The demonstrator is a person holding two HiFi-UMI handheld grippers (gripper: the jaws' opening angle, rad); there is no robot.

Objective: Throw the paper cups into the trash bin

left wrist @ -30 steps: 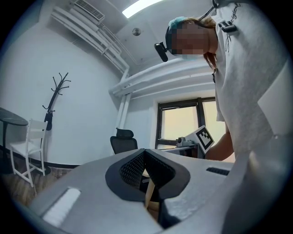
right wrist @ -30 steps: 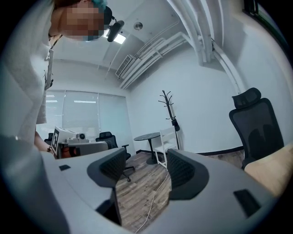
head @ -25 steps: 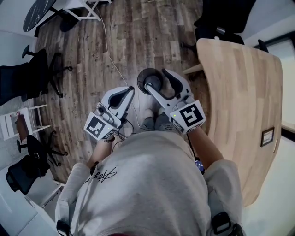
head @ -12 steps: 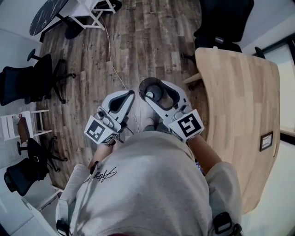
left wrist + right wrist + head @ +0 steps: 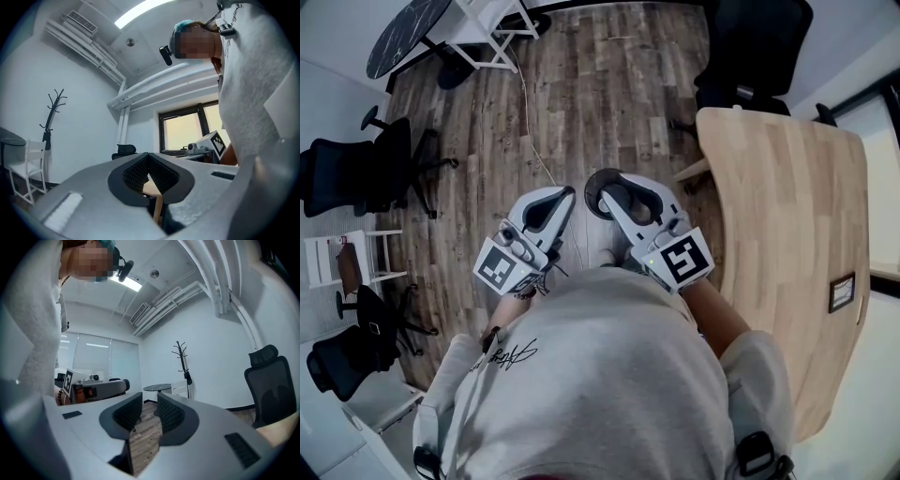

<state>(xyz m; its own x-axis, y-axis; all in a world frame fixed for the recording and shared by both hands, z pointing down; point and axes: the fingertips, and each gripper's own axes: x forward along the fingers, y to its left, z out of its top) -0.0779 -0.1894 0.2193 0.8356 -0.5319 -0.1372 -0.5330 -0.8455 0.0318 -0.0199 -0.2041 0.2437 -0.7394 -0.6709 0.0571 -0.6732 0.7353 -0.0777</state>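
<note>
risk, bin: the trash bin (image 5: 600, 195) is stood on the wooden floor (image 5: 581, 94), close in front of the person (image 5: 600, 375) and off the worktop (image 5: 787, 234)'s long left edge as seen in the head view; it could be kicked over by a careless step forward.
risk, next grasp: if more cups are to be fetched, one could be knocked aside when approached with fingers this narrow.
right gripper (image 5: 150, 400): its fingers (image 5: 174, 416) have just been closing; a gap is left, with nothing in it.
left gripper (image 5: 148, 157): its fingers (image 5: 135, 171) are brought together, empty.
paper cups: none can be made out; the bin's dark inside is partly covered by the right gripper.
</note>
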